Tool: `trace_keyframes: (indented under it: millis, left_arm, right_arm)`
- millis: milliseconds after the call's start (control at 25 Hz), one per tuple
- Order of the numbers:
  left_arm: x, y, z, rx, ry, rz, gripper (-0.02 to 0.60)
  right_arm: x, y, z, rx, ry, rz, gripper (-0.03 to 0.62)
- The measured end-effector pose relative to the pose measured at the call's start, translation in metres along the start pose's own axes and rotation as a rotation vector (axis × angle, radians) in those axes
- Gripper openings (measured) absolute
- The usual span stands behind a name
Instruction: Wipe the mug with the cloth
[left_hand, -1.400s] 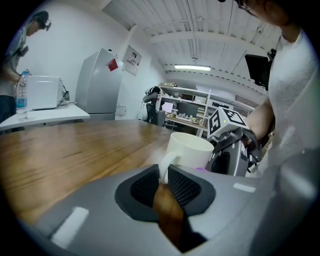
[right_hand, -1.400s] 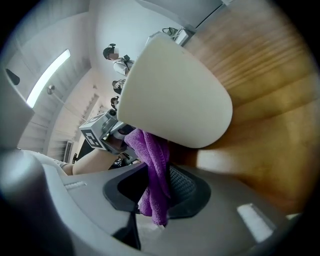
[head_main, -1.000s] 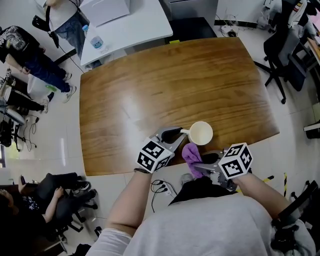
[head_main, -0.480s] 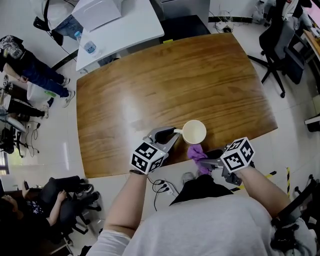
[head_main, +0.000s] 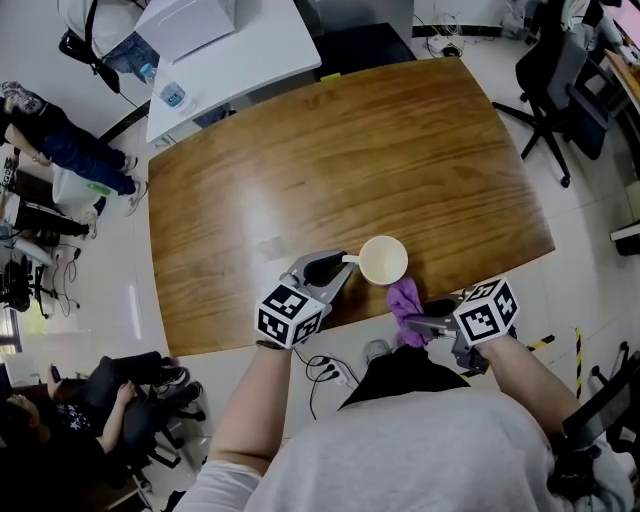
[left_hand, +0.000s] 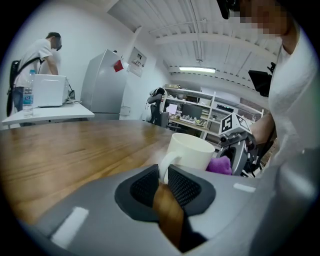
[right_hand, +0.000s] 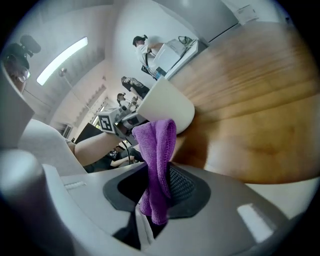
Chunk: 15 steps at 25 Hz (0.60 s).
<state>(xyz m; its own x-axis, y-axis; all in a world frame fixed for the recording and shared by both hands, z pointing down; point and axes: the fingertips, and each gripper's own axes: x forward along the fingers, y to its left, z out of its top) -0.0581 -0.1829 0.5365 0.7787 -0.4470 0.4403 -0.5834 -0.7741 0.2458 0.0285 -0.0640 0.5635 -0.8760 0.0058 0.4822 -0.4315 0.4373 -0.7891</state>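
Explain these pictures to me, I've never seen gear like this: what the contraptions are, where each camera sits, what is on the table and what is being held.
No robot here: a person holds hand-held tongs in each hand; the cubes with black-and-white squares are part of them. The head view comes from a camera on the person's head, looking down. The two gripper views come from cameras riding on the tongs, looking along their jaws. On the wooden table stands a white mug. The left tongs are closed on its handle. The right tongs pinch a purple cloth, held beside the mug near the table's edge; whether it touches the mug I cannot tell.
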Motion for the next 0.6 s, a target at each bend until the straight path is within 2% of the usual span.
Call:
trace_keyframes:
  millis: [280,400,520,600]
  left_arm:
    - [0.0,0.0,0.001,-0.012,-0.004,0.006,0.055]
    - [-0.001,-0.001,0.002,-0.014,-0.004,0.006,0.055]
    - [0.0,0.0,0.003,-0.019,-0.004,0.008,0.052]
    - [0.0,0.0,0.002,-0.024,-0.007,0.006,0.057]
  right_arm:
    - [-0.055,0.012,0.059,0.096,-0.328,0.012,0.109]
    - [-0.053,0.01,0.079,0.117,-0.377,0.026,0.109]
    - [-0.044,0.003,0.09,0.144,-0.384,0.044,0.109]
    - [-0.04,-0.007,0.091,0.153,-0.371,0.023,0.109]
